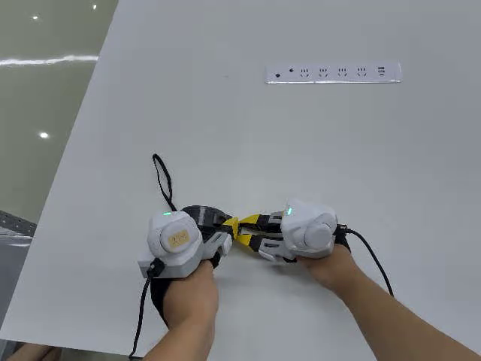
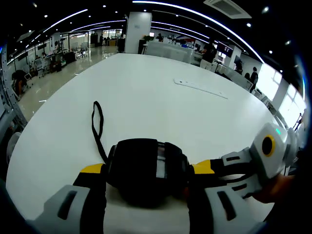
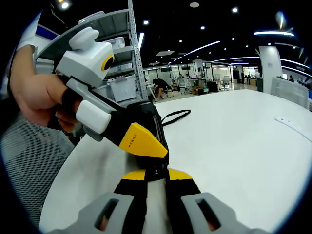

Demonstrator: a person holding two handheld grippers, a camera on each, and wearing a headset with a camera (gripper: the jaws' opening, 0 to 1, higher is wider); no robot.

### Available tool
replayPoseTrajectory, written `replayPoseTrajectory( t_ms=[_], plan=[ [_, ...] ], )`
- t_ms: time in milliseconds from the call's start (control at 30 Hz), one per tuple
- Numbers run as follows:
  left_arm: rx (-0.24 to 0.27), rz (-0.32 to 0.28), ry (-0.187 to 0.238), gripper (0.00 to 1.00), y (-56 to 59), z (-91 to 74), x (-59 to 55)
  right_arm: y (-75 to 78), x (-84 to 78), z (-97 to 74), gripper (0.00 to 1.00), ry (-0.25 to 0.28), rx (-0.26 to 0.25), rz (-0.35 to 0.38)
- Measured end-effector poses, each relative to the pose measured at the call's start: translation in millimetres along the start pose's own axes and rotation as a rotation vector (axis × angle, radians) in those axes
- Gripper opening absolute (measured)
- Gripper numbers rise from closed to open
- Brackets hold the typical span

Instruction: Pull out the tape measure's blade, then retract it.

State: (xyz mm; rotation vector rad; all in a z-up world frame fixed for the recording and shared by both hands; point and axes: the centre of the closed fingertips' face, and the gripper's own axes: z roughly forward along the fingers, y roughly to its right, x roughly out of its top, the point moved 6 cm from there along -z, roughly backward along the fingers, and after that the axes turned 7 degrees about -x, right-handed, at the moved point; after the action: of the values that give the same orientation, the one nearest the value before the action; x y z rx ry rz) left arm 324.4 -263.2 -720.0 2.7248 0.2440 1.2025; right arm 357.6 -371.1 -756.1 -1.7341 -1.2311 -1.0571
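- Tape measure (image 2: 146, 163): its black case sits clamped between the two yellow-tipped fingers (image 2: 92, 169) of the left gripper (image 2: 147, 170), one finger on each side, low over the bench (image 1: 301, 150) near its front edge.
- The right gripper (image 3: 156, 175) faces the case from the other side. Its fingers are narrow, with the tips right at the lower front of the case, where I expect the blade comes out. Whether they already pinch the blade's end I cannot tell, because that spot is dark and small.
- The two grippers are almost touching, tip against case, so I judge that the pulling is not yet begun.
- To do this step well, the right fingers should close on the hook at the blade's end and not on the case. Then they should draw straight away, in line with the mouth, so the blade does not twist or buckle.
- The left grip should keep the case firm and level, without covering the mouth.
- For the return, it is better to guide the blade back slowly than to let it snap in.
- Further out, the strap (image 2: 97, 124) lies loose on the bench behind the case, and a power strip (image 1: 333, 73) lies well apart at the far side.
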Motion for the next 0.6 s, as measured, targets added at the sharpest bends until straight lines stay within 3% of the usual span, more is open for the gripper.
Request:
replayPoseTrajectory(
  t_ms=[600],
  plan=[
    [-0.033, -0.022, 0.002, 0.68, -1.3, 1.8, -1.9, 1.2, -1.0, -0.1, 0.17, 0.009, -0.013, -0.025]
  ],
)
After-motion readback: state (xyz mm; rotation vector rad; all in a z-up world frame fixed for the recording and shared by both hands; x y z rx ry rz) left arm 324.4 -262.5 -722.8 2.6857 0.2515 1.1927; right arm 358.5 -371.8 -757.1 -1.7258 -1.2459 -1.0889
